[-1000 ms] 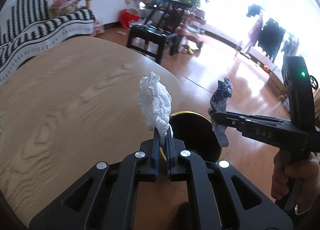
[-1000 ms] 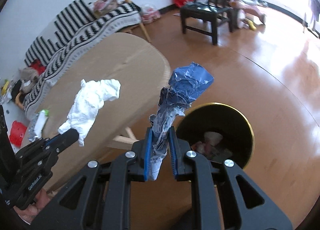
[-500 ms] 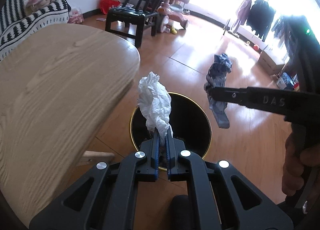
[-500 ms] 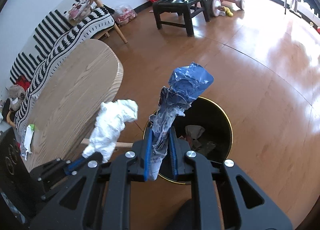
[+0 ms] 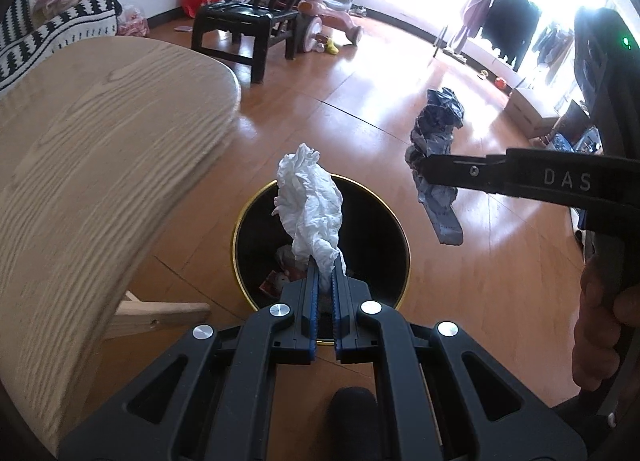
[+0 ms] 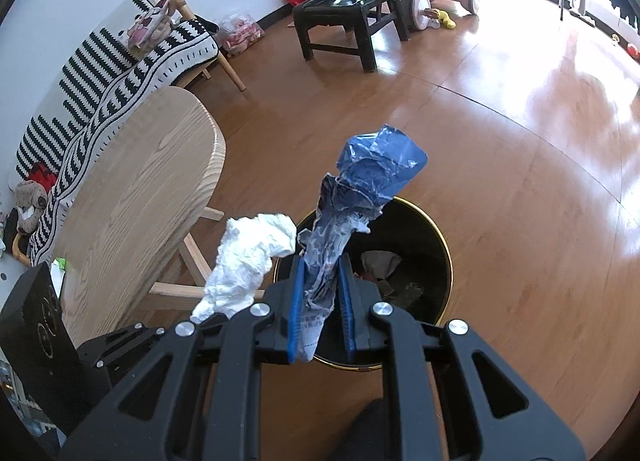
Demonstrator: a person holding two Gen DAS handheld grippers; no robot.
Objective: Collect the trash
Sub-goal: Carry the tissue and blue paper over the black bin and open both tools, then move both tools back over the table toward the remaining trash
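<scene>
My left gripper (image 5: 325,273) is shut on a crumpled white tissue (image 5: 310,201) and holds it above the black bin with a gold rim (image 5: 384,213). My right gripper (image 6: 322,273) is shut on a crumpled blue wrapper (image 6: 368,185) and holds it over the same bin (image 6: 436,237), which has some trash inside. In the left wrist view the right gripper (image 5: 420,167) with the wrapper (image 5: 438,141) hangs to the right of the bin. In the right wrist view the tissue (image 6: 248,261) sits by the bin's left rim.
A round wooden table (image 5: 100,141) stands left of the bin, its edge close to the rim; it also shows in the right wrist view (image 6: 140,189). A black chair (image 5: 248,17) and a pink ride-on toy (image 5: 332,9) stand farther back on the wooden floor. A striped sofa (image 6: 100,73) is behind the table.
Both grippers have moved off the table edge and out over the bin, still holding the tissue and the wrapper. The bin now lies directly under them.
</scene>
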